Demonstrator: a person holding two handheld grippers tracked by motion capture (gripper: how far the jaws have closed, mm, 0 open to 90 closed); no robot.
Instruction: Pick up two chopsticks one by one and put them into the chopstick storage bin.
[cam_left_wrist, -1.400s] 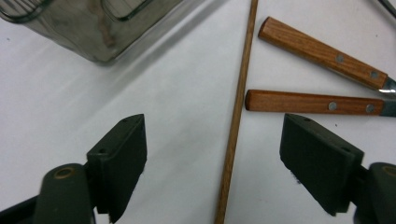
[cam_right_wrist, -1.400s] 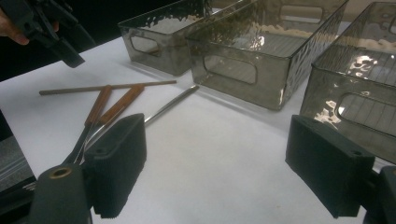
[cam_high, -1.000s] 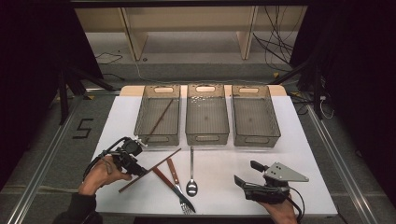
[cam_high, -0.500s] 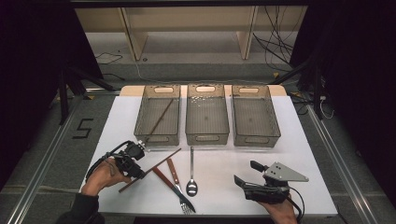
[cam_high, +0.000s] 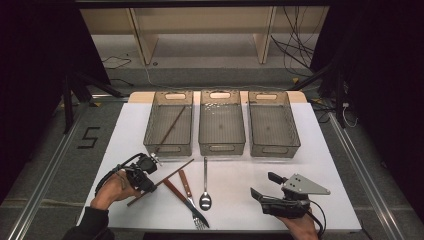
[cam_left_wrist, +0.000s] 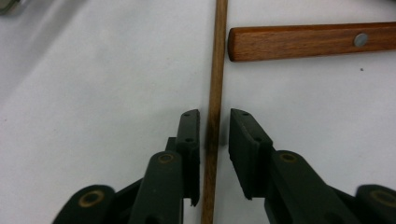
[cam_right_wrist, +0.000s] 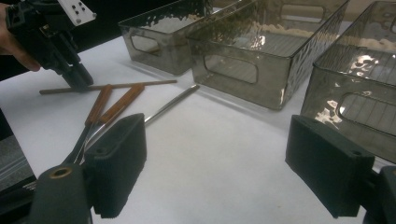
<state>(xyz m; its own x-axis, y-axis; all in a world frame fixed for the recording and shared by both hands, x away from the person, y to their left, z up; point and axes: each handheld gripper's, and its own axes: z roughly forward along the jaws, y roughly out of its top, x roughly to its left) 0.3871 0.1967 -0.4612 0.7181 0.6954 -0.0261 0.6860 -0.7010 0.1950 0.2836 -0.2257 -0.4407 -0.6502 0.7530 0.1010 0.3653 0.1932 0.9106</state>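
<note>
Fingers (cam_left_wrist: 189, 135) of the left gripper (cam_high: 145, 176) are straddling the thin wooden chopstick (cam_left_wrist: 215, 107), one on each side, narrowly apart with slim gaps showing, so they are not yet pressing on it. They have just been closing around it, judged as the lead-in to a pickup. In the lower left of the high view the chopstick (cam_high: 161, 182) is lying slanted on the white counter (cam_high: 235, 200), beside the wooden-handled knife (cam_high: 175, 190) and fork (cam_high: 189, 192) and a metal spoon (cam_high: 205, 185). A matching stick (cam_high: 170, 129) is already lying in the left bin (cam_high: 169, 147) of three at frame centre, which suggests sorting by kind. At lower right the right gripper (cam_high: 277, 197) is resting with its fingers (cam_right_wrist: 116, 163) wide apart around nothing, apparently waiting. Against the earlier frames, the left hand is sitting a touch lower in the picture, closer onto the stick; the cutlery is lying unchanged.
</note>
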